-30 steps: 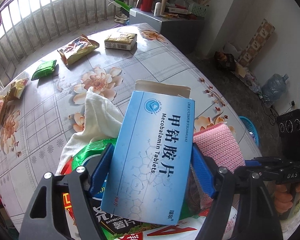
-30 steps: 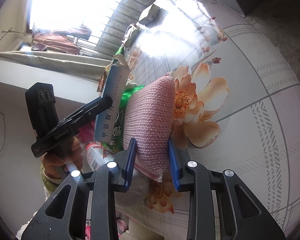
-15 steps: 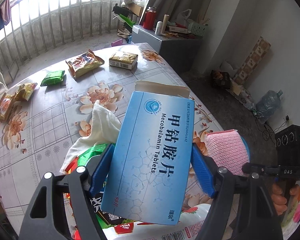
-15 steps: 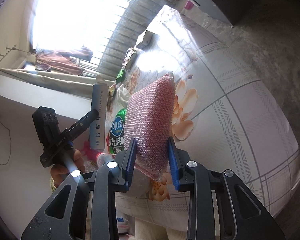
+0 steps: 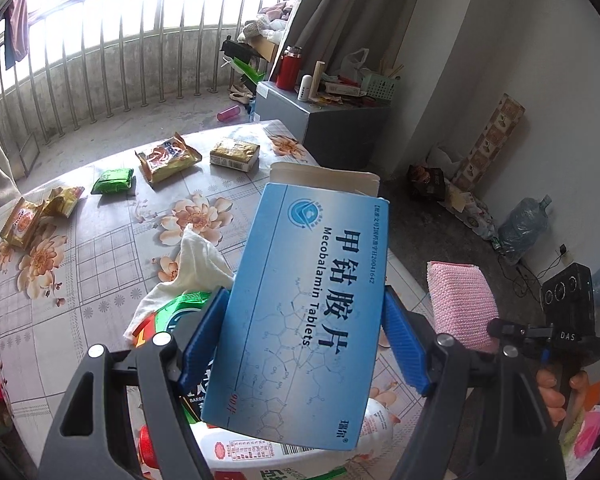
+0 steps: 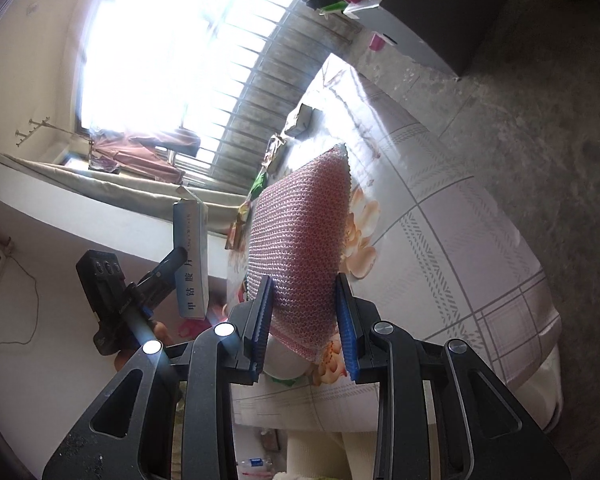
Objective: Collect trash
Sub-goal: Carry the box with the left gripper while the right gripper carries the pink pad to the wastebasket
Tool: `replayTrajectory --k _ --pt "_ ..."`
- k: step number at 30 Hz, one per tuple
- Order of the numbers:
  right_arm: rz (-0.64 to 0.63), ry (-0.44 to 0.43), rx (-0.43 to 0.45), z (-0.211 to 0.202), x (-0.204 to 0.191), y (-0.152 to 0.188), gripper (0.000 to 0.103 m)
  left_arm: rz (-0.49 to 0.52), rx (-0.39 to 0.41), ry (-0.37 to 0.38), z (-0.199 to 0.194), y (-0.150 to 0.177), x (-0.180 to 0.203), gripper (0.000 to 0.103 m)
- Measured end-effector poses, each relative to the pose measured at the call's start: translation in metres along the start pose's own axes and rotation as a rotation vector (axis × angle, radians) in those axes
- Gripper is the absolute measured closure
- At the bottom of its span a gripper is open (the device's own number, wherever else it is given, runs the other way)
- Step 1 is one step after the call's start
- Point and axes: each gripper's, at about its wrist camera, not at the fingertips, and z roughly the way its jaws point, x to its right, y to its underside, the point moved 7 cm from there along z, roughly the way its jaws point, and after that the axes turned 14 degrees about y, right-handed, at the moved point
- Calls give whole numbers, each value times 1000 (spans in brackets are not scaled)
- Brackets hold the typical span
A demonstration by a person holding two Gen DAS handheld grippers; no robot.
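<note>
My left gripper (image 5: 306, 332) is shut on a blue tablet box (image 5: 308, 304) with its top flap open, held above the near end of the flowered table (image 5: 100, 248). My right gripper (image 6: 304, 320) is shut on a pink knitted sponge (image 6: 300, 240), lifted off the table's near right edge; the same sponge (image 5: 460, 304) shows at the right of the left wrist view. In the right wrist view the tablet box (image 6: 190, 256) appears edge-on in the left gripper. Below the box lie a white cloth (image 5: 188, 268), a green snack bag (image 5: 180, 312) and a white bottle (image 5: 300, 456).
Snack packets lie on the far half of the table: a green one (image 5: 114, 180), an orange one (image 5: 168, 156), a tan block (image 5: 236, 154) and yellow ones (image 5: 40, 216) at the left edge. A grey cabinet (image 5: 312, 120), window bars and a water jug (image 5: 524, 228) stand beyond.
Both grippers have risen from the table with their loads. The sponge has swung off to the right of the tablet box, and more of the room and floor has come into sight.
</note>
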Motion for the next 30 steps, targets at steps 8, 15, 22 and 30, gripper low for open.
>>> replayTrajectory --k 8,15,22,30 --pt "17 -17 54 -26 4 0 75 35 22 37 -9 -3 36 29" --pt "43 -21 110 -55 17 3 75 72 13 104 3 -2 84 29" --pt "84 -9 167 -85 46 9 75 130 -52 180 36 8 142 29" --pt "173 17 235 -117 94 14 75 188 -138 270 87 21 214 29"
